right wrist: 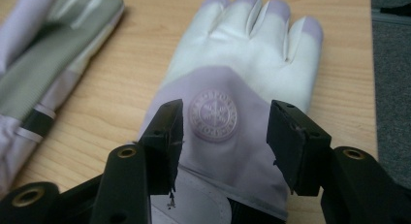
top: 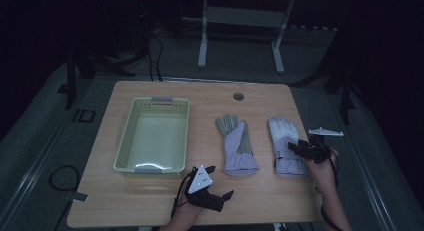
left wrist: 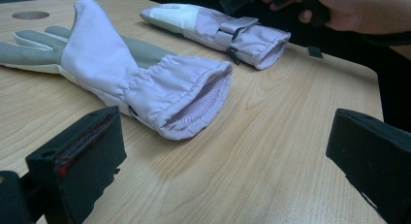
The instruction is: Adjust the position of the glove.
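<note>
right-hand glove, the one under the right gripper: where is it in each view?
High view: right glove, right of centre on the table.
Left gripper view: top centre, cuff opening toward the right.
Right gripper view: centre, fingers up, round emblem between the jaws.
Shared landmark: the other glove beside it.

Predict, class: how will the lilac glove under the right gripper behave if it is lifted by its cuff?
The right-hand glove would probably droop: it lies flat as soft, padded fabric. It likely weighs little for its bulk, and should not roll. The right gripper has its jaws apart above the glove's back; a shallow pinch on that smooth cloth may slip.
</note>
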`<act>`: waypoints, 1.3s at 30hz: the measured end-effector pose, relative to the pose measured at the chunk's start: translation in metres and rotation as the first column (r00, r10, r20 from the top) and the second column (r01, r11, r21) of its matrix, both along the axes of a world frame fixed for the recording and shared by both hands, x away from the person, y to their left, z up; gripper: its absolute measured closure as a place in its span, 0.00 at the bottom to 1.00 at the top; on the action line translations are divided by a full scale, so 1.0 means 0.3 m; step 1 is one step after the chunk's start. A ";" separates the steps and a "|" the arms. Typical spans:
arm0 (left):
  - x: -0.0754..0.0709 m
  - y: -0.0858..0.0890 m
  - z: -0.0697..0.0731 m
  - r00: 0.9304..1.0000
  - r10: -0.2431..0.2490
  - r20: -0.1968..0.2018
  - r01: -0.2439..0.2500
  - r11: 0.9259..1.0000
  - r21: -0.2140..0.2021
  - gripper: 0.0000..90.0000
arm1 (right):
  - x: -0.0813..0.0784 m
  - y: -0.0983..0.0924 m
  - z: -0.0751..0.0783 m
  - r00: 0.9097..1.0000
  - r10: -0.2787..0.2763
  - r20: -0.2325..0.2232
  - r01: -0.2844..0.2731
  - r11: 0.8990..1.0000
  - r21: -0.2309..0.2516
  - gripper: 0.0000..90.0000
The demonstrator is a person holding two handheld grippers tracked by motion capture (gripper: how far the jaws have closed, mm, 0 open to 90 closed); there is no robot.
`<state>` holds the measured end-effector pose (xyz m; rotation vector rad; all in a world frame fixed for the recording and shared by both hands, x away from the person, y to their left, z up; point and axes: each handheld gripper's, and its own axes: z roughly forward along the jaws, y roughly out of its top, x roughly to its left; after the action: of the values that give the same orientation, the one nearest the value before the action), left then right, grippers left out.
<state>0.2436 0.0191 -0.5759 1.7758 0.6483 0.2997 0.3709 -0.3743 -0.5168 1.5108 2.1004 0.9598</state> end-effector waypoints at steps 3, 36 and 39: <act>0.000 0.000 0.000 1.000 0.000 -0.001 0.000 1.000 0.000 0.01 | 0.009 0.000 -0.026 1.000 0.004 -0.013 -0.004 1.000 0.002 0.54; -0.002 -0.001 0.000 1.000 0.002 0.005 -0.002 1.000 0.004 0.01 | -0.043 0.133 0.342 0.988 0.117 0.096 -0.122 0.992 0.044 0.90; -0.001 -0.001 0.000 1.000 0.002 0.005 -0.002 1.000 0.004 0.01 | -0.050 0.183 0.369 0.985 0.140 0.102 -0.145 0.989 0.036 0.90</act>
<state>0.2432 0.0188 -0.5758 1.7778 0.6468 0.3068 0.3560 -0.3193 -0.4061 1.3183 2.1524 1.1147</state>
